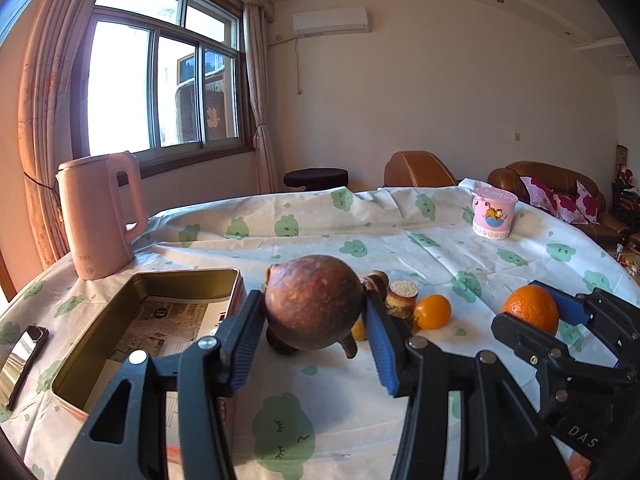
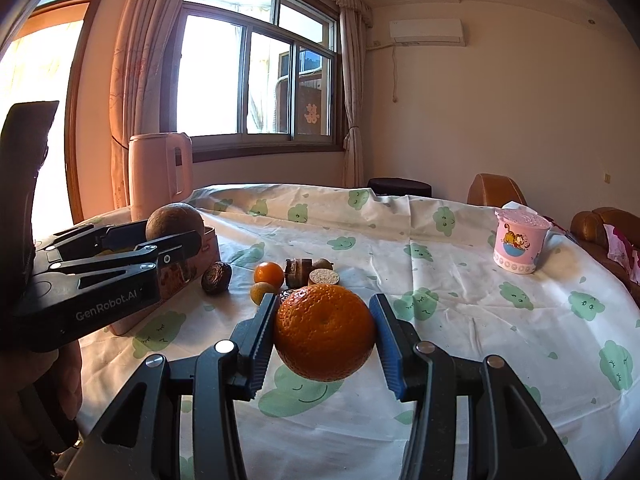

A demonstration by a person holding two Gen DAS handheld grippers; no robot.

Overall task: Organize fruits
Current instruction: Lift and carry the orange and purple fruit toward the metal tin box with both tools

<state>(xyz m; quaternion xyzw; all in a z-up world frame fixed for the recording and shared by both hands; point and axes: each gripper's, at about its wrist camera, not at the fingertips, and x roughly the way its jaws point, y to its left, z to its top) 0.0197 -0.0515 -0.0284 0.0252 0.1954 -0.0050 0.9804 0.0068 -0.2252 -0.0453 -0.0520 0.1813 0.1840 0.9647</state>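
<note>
My left gripper (image 1: 314, 320) is shut on a large brown mangosteen (image 1: 314, 302) and holds it above the cloth, just right of an open gold tin box (image 1: 192, 280). My right gripper (image 2: 324, 332) is shut on a big orange (image 2: 324, 330), lifted above the table; it also shows in the left wrist view (image 1: 530, 312). On the cloth lie a small orange (image 2: 269, 273), a yellow kumquat (image 2: 260, 292), a dark wrinkled fruit (image 2: 216, 277) and brown cut pieces (image 2: 298, 272). The left gripper and mangosteen (image 2: 174, 220) show at the left of the right wrist view.
A pink kettle (image 1: 98, 216) stands at the back left. A pink lidded cartoon mug (image 1: 493, 214) stands at the back right. A phone (image 1: 22, 360) lies left of the tin. The table wears a white cloth (image 1: 320, 400) with green prints. Sofas stand behind.
</note>
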